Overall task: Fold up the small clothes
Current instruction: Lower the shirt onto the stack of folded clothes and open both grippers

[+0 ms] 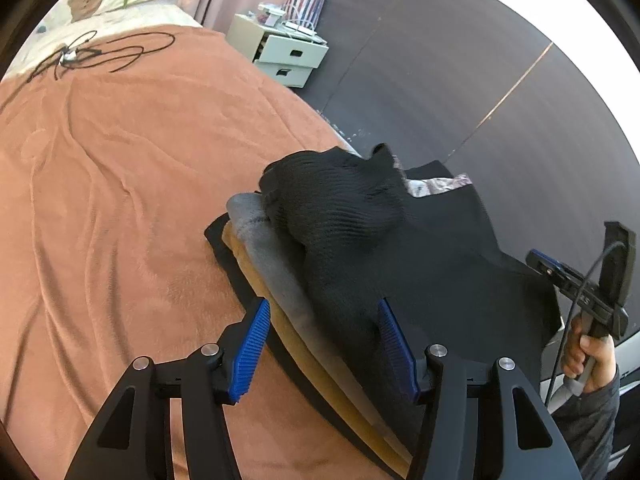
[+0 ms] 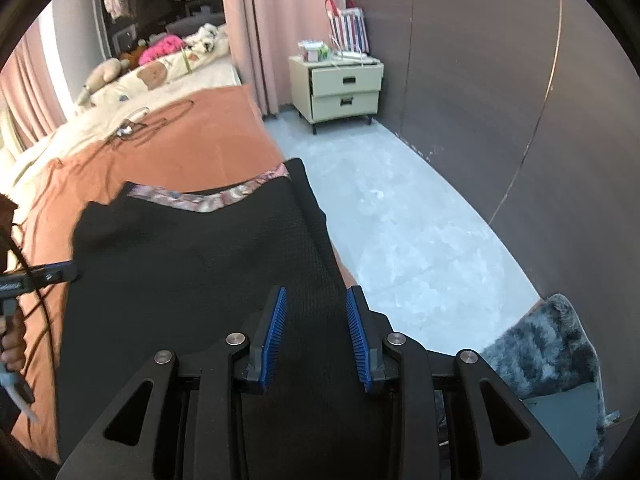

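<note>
Clothes lie stacked at the edge of a bed covered by a rust-brown blanket (image 1: 120, 184), directly ahead of the left gripper (image 1: 324, 344), whose two blue-padded fingers (image 1: 250, 350) stand wide apart and empty, one over the blanket beside the stack and the other over the dark knit. Four layers can be counted in the stack from the left wrist view: a flat black piece (image 1: 224, 248) at the bottom, a tan piece (image 1: 280, 320) on it, a grey piece (image 1: 260, 236) above that, and a bunched black ribbed knit (image 1: 336, 204) on top. Just beyond and to the right of the stack, a black garment (image 2: 192, 264) with a patterned pinkish neckline (image 2: 216, 200) is spread flat; it runs under and between the fingers of the right gripper (image 2: 316, 336), which hovers with its jaws parted, the pads not pressing the cloth. The right gripper (image 1: 576, 288) also appears at the far right of the left view, held in the person's right hand (image 1: 588, 356); the left hand (image 2: 12, 344) shows at the left edge of the right view. Farther ahead, one tangle of black cable (image 1: 100, 54) rests on the blanket. One cream nightstand (image 2: 340, 88) with two drawers stands against the wall beyond the bed, a striped bag (image 2: 350, 26) on top. One grey furry cushion (image 2: 552, 352) sits to the right of the right gripper.
</note>
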Demonstrator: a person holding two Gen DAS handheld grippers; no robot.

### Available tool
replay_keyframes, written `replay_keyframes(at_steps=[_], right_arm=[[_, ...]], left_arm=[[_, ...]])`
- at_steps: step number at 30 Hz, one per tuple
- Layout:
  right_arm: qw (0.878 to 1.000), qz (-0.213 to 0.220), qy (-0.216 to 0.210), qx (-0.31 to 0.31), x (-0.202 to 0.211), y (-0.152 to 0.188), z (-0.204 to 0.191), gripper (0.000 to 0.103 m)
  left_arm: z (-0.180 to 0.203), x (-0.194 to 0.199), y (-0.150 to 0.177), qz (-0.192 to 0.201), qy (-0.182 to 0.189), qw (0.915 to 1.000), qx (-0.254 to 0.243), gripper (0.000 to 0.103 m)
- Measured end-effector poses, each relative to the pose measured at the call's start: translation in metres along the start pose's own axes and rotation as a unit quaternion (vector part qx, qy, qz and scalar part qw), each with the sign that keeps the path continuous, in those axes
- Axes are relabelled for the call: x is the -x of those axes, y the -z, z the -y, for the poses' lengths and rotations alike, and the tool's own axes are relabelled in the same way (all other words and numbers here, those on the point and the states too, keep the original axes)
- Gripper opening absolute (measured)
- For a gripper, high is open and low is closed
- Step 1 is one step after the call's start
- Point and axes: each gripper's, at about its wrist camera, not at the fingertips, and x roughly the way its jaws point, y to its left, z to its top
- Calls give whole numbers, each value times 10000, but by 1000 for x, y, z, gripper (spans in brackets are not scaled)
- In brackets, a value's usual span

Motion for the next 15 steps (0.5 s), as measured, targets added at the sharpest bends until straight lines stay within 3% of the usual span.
replay_keyframes(at_steps=[7,10,15], right_arm=[[9990,356,-277,-80,55,57,16,27],[9985,364,-397,-2,50,83,11,28],[9990,151,-399,-103,30,95,23,27]], left_arm=[[26,20,15,11,82,9996,-277,58],[36,27,26,-18,179,9992,-362,58],[48,28,39,-88,253,9987,-435,58]])
